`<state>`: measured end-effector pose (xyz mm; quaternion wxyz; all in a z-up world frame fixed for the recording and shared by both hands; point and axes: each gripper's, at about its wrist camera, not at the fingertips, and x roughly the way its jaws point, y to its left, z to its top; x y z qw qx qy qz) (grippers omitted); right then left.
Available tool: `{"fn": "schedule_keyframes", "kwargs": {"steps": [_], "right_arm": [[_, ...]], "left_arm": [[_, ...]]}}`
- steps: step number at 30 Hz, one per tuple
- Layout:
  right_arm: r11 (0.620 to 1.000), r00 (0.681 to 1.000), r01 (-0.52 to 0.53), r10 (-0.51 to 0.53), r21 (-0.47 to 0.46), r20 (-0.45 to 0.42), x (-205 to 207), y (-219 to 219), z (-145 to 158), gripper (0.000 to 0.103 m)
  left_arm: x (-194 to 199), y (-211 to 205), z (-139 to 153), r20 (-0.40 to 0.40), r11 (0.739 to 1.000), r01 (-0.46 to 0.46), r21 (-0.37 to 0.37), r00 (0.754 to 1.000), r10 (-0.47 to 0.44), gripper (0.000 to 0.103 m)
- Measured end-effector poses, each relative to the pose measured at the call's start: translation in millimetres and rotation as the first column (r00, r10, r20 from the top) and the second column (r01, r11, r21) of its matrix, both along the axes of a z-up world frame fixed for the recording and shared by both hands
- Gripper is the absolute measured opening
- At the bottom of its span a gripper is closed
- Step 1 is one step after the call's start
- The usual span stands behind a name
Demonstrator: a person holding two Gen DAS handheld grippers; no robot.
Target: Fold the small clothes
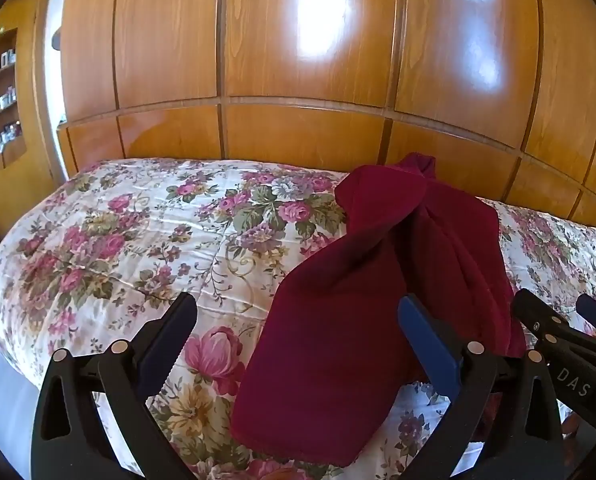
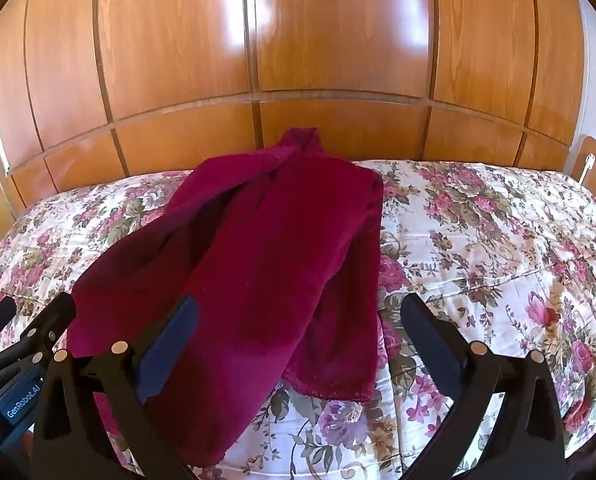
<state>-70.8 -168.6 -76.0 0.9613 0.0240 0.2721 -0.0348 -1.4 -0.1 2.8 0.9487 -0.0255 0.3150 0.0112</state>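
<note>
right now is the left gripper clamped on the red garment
No, the left gripper stands wide open above the dark red garment, its pads apart and pressing nothing.

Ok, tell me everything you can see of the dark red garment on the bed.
The dark red garment looks like soft, plush fabric, plain with no visible print. It lies loosely heaped, not yet folded, stretching from the near edge of the floral bedspread towards the wooden wardrobe, where one end bunches up. Only the bedspread touches it; neither pair of tongs grips it.
</note>
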Motion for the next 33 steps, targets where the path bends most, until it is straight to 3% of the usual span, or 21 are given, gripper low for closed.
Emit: {"fn": "schedule_keyframes", "kwargs": {"steps": [33], "right_arm": [[1.000, 1.000, -0.011, 0.011, -0.013, 0.025, -5.6, 4.1, 10.6, 0.101]], "left_arm": [[-5.3, -1.0, 10.4, 0.021, 0.999, 0.030, -0.013, 0.999, -0.029, 0.100]]}}
